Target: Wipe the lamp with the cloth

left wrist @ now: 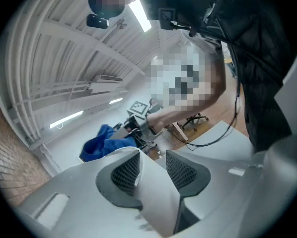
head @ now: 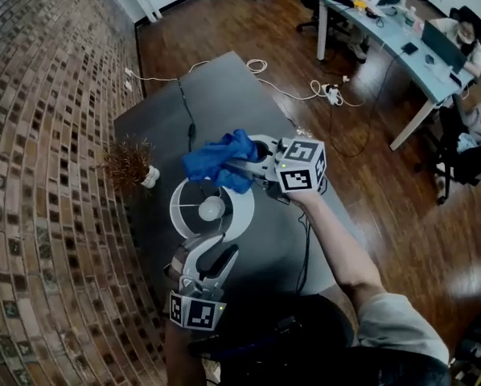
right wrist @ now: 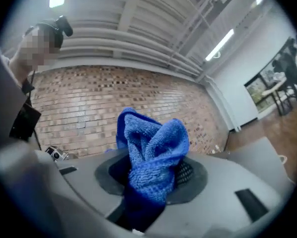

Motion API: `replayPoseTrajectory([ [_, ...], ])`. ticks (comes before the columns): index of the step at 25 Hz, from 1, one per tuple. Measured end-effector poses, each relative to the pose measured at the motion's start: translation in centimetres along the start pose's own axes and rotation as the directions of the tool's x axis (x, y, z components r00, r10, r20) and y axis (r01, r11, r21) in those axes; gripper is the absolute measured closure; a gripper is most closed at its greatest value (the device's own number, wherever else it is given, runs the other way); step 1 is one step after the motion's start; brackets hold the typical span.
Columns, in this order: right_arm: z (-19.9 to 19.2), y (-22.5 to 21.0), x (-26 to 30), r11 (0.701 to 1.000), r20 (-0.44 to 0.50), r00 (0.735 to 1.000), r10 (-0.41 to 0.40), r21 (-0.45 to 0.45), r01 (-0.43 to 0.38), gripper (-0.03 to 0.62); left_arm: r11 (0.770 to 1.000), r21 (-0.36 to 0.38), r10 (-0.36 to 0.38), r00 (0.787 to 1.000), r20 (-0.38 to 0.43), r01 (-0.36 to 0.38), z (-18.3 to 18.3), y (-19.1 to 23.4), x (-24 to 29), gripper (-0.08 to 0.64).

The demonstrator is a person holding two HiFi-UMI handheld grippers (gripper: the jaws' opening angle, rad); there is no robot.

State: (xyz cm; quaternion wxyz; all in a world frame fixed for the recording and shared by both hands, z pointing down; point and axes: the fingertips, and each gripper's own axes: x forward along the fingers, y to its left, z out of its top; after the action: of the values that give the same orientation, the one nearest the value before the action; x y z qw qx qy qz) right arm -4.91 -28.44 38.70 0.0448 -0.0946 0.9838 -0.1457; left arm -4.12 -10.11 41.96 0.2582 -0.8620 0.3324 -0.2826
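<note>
right gripper [head: 242,167] is clenched on the cloth [head: 219,161], just above the ring lamp [head: 178,207]; left gripper [head: 208,253] grasps its stem [head: 199,246]. i'd press the cloth flat on the ring and sweep round, bracing the stem.

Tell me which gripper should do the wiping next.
Right. The right gripper has the blue cloth clamped in its jaws and holds it at the upper rim of the lamp. The left gripper carries no cloth; a white part of the lamp sits between its jaws.
</note>
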Motion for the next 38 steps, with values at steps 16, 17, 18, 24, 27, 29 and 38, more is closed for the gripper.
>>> replayPoseTrajectory([
  [16,2.9,2.7,6.9,0.95,-0.342,0.912,0.226,-0.13,-0.284,0.443,0.994,0.1,-0.058,0.997,0.041,0.054,1.5,-2.7,0.9,0.395],
  [17,1.6,3.3,7.6,0.94,-0.397,0.883,0.25,-0.119,-0.319,0.442,0.993,0.107,-0.061,0.997,0.044,0.056,1.6,-2.9,0.9,0.396],
  [18,-0.2,3.1,8.1,0.938,-0.46,0.853,0.249,-0.104,-0.33,0.443,0.992,0.115,-0.065,0.997,0.046,0.059,1.7,-3.1,0.8,0.399],
  [24,-11.5,-7.7,6.0,0.986,-0.778,0.629,-0.013,-0.115,-0.122,0.443,0.986,0.149,-0.084,0.995,0.046,0.076,1.6,-3.7,0.3,0.414],
  [27,-8.4,-6.5,7.4,0.966,-0.764,0.645,-0.009,-0.173,-0.191,0.443,0.981,0.167,-0.112,0.992,0.053,0.102,1.7,-3.9,0.3,0.416],
  [29,-2.8,-0.7,10.0,0.918,-0.69,0.707,0.155,-0.163,-0.36,0.443,0.977,0.184,-0.121,0.991,0.055,0.109,1.8,-3.5,0.4,0.417],
  [38,-13.9,-1.2,12.3,0.835,-0.942,0.319,0.103,-0.093,-0.543,0.443,0.957,0.264,-0.14,0.989,0.049,0.122,2.4,-4.1,0.8,0.465],
])
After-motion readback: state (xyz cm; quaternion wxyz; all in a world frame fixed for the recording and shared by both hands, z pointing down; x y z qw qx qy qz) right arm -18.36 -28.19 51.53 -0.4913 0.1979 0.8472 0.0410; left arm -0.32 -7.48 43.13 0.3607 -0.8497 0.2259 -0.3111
